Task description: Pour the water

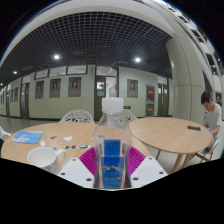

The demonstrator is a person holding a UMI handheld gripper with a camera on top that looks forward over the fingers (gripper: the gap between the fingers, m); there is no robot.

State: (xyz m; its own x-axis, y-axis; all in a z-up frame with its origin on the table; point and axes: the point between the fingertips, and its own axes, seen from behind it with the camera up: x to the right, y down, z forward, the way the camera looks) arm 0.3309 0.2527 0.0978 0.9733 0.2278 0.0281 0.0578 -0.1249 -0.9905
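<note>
Gripper (111, 172) is held level over the round wooden table (170, 132), fingers pinching a clear plastic water bottle with blue label (111, 150), standing upright, white cap up.

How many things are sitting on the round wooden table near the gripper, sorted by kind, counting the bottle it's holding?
Bottles: 1, the clear bottle with a blue label, held between the gripper fingers.
Bowls: 1, the white bowl beside the bottle.
Blue flat items: 1, a blue sheet beyond the bowl.
Total: 3
</note>
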